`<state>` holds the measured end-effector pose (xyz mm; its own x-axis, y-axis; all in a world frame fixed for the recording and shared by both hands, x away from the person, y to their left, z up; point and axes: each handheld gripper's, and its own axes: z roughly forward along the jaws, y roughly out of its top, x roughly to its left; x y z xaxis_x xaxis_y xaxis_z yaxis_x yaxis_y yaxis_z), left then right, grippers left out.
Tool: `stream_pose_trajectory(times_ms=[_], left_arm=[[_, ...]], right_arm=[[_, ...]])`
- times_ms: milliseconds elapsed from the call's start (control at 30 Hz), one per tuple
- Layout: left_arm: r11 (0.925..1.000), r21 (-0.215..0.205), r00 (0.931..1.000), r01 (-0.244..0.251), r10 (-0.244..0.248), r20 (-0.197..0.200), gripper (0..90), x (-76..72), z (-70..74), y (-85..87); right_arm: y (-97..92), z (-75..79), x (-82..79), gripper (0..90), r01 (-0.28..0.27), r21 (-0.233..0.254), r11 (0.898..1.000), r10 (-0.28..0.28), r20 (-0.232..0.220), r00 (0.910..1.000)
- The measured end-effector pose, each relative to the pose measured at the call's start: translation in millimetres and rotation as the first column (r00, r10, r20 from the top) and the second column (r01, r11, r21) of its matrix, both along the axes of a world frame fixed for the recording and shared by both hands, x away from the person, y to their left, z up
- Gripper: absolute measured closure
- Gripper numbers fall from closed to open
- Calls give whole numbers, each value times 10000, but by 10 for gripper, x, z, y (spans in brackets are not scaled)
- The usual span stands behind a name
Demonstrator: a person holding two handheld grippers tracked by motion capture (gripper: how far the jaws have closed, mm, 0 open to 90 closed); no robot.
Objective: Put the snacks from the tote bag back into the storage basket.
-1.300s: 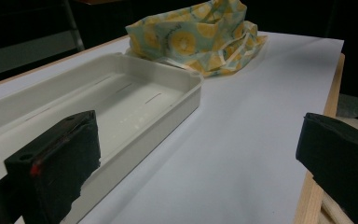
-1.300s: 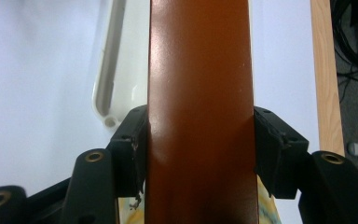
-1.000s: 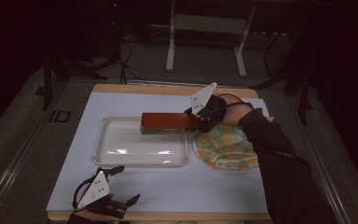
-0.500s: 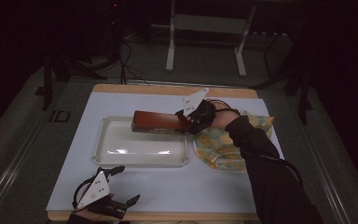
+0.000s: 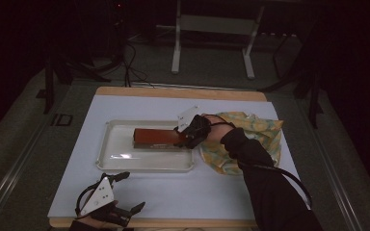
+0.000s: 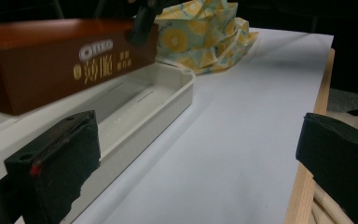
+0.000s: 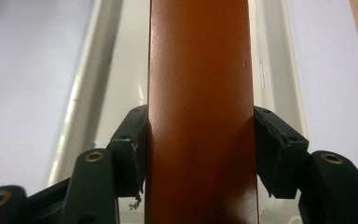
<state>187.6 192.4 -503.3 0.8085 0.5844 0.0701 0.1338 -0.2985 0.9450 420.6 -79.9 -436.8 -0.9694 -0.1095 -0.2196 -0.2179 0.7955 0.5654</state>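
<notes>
Right tool (image 5: 185, 136) clamped on the near-right end of the box (image 5: 156, 137), pads pressing both long sides, as plain in the right tool view (image 7: 200, 154). Box long, brown, cardboard by the look, printed lettering on its side (image 6: 65, 60); held level over the tray (image 5: 113, 161), just above the tray floor, not yet set down as far as can be judged. Left tool (image 5: 120, 204) at the near-left edge of the desk (image 5: 173, 192), jaws wide apart, nothing between them, well apart from tray and box.

Likely light for its length, stiff along the long sides, but thin-walled: too hard a squeeze could dent the panels. Glossy surface, so somewhat slippery; held by one end, the free end could sag or swing. Better purchase across the narrow width, as now, pads flat on opposite faces. Should fit lengthwise inside the tray. Yellow patterned cloth (image 5: 250, 139) crumpled right of the tray, under the right forearm, clear of the box.
</notes>
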Motion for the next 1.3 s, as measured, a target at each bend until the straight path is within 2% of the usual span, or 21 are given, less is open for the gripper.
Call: stream_pose_trajectory(times_ms=[300, 400, 667, 1000, 1100, 1167, 1300], left_arm=[[10000, -17, 10000, 52, -52, 19, 0, -4, 1, 5], [10000, -12, 10000, 65, -65, -7, 0, -2, -2, 3], [9999, -14, 9999, 103, -103, -10, 0, -5, -3, 4], [9999, -17, 9999, 99, -99, -32, 0, -1, -7, 7], [9999, -35, 9999, 102, -102, -48, 0, 0, -5, 7], [10000, -61, 10000, 69, -70, -55, 0, 2, -4, 10], [9999, -81, 10000, 62, -62, -50, 0, 4, -4, 12]], right_arm=[[95, -261, 72, 428, 169, -853, 9962, -178, -99, 9998], [98, -305, 87, 427, 247, -963, 9950, -239, 97, 9997], [127, -382, 156, 427, 363, -1209, 9920, -401, -294, 9988], [155, -392, 185, 420, 461, -1371, 9895, -541, -557, 9970], [173, -401, 183, 387, 555, -1527, 9867, -643, -535, 9965], [194, -418, 185, 352, 642, -1837, 9809, -734, -439, 9963], [185, -363, 164, 326, 656, -1649, 9841, -717, -313, 9969]])
